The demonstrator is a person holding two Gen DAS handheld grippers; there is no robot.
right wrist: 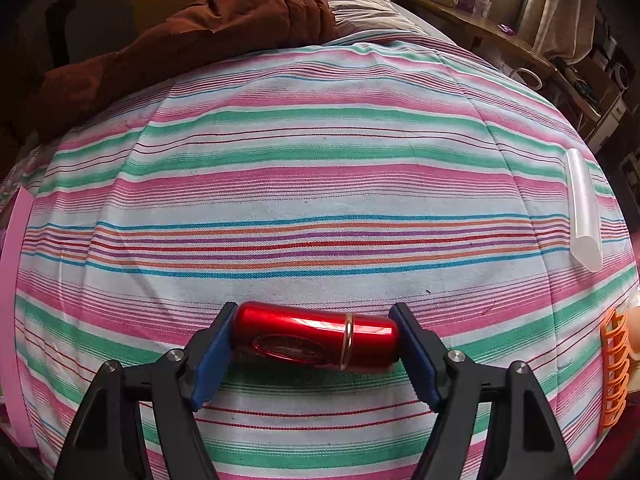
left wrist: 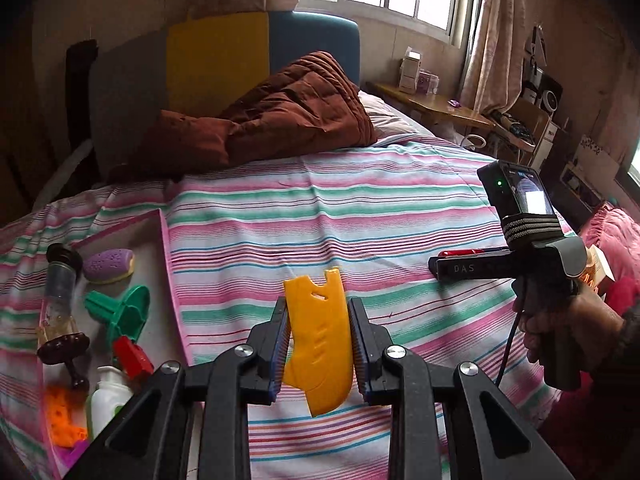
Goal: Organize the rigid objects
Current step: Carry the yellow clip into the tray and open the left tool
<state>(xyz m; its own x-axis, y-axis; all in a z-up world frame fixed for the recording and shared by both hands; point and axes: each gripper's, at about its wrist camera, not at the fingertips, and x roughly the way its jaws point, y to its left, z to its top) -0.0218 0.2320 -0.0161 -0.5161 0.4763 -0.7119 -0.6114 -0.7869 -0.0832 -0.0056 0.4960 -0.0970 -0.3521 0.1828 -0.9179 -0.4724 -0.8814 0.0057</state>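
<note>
My left gripper (left wrist: 319,334) is shut on a flat yellow plastic piece (left wrist: 320,332), held upright above the striped bed sheet. My right gripper (right wrist: 314,332) is shut on a shiny red metal cylinder with a gold ring (right wrist: 316,336), gripped end to end just above the sheet. The right gripper (left wrist: 472,266) also shows in the left wrist view, with the red cylinder (left wrist: 460,253) at its tips. A pink tray (left wrist: 168,256) at the left holds several toys, among them a purple piece (left wrist: 108,266), a green piece (left wrist: 120,312) and a white bottle (left wrist: 108,396).
A brown quilt (left wrist: 272,116) lies at the head of the bed. A clear plastic tube (right wrist: 584,208) and an orange grid piece (right wrist: 614,368) lie at the right of the sheet. A wooden side table (left wrist: 432,104) stands by the window.
</note>
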